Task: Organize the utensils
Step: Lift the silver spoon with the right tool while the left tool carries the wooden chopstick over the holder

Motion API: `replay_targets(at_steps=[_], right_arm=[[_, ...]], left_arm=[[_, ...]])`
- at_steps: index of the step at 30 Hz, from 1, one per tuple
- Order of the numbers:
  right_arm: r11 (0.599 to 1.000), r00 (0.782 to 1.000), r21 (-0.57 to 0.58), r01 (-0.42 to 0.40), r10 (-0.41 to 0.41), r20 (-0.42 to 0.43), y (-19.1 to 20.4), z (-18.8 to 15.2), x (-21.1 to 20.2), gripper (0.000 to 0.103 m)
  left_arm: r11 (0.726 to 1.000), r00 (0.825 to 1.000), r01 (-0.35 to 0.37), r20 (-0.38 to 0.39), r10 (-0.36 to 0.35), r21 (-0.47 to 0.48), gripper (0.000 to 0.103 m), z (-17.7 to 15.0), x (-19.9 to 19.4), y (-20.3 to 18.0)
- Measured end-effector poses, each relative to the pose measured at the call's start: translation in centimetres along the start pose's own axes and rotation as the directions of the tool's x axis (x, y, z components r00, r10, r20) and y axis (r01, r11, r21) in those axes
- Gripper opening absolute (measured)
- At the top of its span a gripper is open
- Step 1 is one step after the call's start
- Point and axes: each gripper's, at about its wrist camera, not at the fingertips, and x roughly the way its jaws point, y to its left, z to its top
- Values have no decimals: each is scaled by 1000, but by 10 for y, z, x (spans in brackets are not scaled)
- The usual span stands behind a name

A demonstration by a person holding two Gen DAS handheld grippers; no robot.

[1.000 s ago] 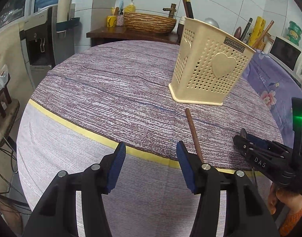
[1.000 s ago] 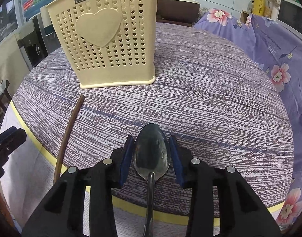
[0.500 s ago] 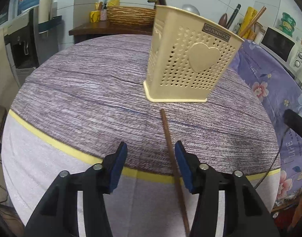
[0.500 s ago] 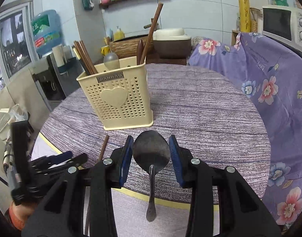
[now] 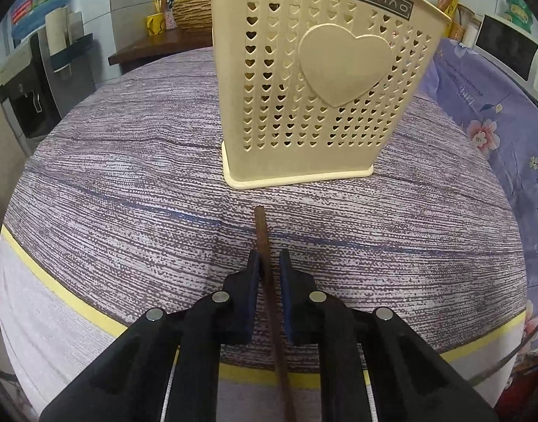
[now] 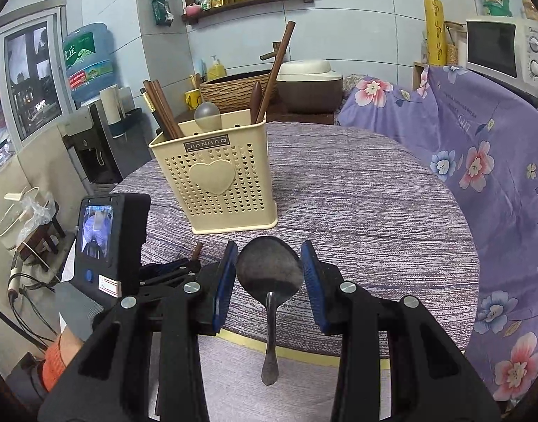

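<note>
A cream perforated utensil holder (image 5: 318, 81) with a heart on its front stands on the round table; it also shows in the right wrist view (image 6: 219, 179), holding several brown chopsticks, a grey spoon and wooden utensils. My left gripper (image 5: 269, 258) is closed around a single brown chopstick (image 5: 265, 246) that lies on the cloth, its tip pointing at the holder's base. My right gripper (image 6: 269, 263) is shut on a metal spoon (image 6: 269, 270), gripped by the bowl, handle hanging down, held above the table's front edge. The left gripper's body (image 6: 110, 242) shows at its left.
The table carries a purple-grey striped cloth (image 5: 128, 183) with a yellow band at its edge (image 5: 57, 292). A purple floral cover (image 6: 480, 161) drapes furniture at the right. A water dispenser (image 6: 89, 105), basket and rice cooker (image 6: 307, 84) stand behind.
My left gripper moved in over the chopstick and closed around it. My right gripper rose and drew back with the spoon held in it.
</note>
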Motion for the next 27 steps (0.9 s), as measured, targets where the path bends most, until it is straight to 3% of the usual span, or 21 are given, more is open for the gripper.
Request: replay_targets(at_steps=[8,16,21,27], right_arm=[[1000,1000,1,-8,8,-10,3,-2,3,38],[1000,1000,10,-8,8,-12,0,-1,5,38],[1000,1000,9,-17,17,-7,0,-2,3,38],[1000,1000,9,-23,23,0,0,-1,0,38]], left_arm=[[1000,1000,-17,3,17,18,9,4,2,-4],[1000,1000,22,15,-22,12,8,13,-2,-3],[994,990,105,96,-103,-14,8,25,-44,12],[987,954,163,259,-154,-12,8,39,-119,30]])
